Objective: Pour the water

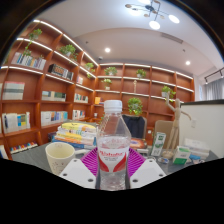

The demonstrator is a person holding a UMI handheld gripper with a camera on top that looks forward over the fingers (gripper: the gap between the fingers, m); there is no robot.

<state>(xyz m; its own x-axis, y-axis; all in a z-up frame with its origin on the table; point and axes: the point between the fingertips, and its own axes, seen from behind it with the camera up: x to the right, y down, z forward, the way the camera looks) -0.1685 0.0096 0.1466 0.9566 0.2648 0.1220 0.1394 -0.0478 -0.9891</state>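
Note:
A clear plastic water bottle (pixel 113 140) with a red and white label and a white cap stands upright between my fingers. My gripper (pixel 113 166) is shut on the bottle; both magenta pads (pixel 92 161) press against its sides at label height. The bottle seems lifted above the table. A pale paper cup (pixel 60 156) stands on the table to the left of the bottle, its mouth open and upward. The bottle's base is hidden behind the gripper body.
The table (pixel 35 157) carries stacked books (pixel 72 133) behind the cup and small boxes and bottles (pixel 160 146) to the right. A potted plant (pixel 134 105) stands behind. Wooden bookshelves (pixel 40 85) line the walls.

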